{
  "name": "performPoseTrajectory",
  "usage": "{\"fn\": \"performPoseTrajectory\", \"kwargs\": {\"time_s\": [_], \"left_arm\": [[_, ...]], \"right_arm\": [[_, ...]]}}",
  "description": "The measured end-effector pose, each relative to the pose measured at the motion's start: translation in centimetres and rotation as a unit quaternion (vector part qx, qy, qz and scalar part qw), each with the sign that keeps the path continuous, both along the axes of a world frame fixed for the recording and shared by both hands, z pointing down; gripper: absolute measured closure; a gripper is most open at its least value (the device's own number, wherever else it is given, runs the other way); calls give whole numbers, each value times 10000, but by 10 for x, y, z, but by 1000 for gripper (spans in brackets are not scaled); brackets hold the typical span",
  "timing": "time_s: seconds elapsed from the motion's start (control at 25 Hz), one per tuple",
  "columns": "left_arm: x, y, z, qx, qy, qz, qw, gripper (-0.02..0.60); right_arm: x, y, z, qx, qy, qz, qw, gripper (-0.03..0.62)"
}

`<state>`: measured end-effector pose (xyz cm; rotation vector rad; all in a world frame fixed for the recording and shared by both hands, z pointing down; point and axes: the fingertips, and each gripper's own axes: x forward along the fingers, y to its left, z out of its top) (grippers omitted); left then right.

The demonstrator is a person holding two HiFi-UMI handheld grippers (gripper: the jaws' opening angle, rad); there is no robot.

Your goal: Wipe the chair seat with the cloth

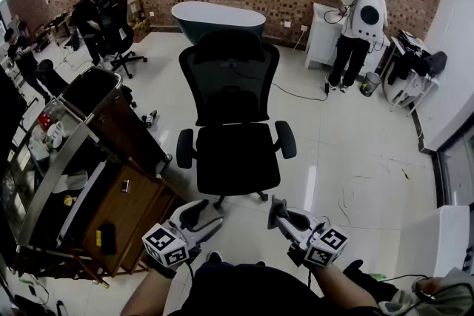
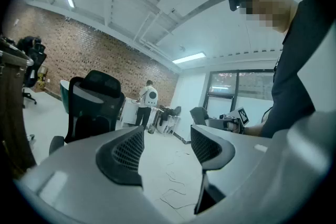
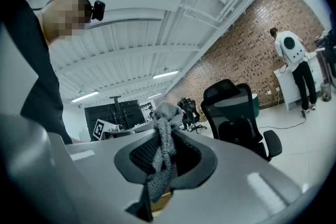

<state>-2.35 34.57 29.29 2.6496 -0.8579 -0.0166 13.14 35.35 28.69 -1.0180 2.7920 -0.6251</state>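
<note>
Your right gripper (image 1: pixel 280 212), close below you, pinches the grey cloth (image 3: pixel 164 139) between its jaws, ready for wiping, while your left gripper (image 1: pixel 194 215) hangs empty with jaws spread, both held short of the black chair seat (image 1: pixel 237 158) ahead.

Empty, parted left gripper (image 2: pixel 167 152)

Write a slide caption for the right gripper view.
Right gripper shut on the grey cloth, with the black office chair beyond it and a brick wall behind.
</note>
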Motion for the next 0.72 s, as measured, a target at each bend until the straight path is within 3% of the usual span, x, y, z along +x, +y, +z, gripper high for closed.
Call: {"fn": "performPoseTrajectory", "kwargs": {"time_s": [0.32,0.72], "left_arm": [[21,-10,-1,29,-89,-344,9994,278],[18,-67,12,-28,-104,-384,9992,278]], "right_arm": [[33,-19,1,82,-56,-105,9999,545],[21,-82,15,27,-26,-252,9997,545]]}}
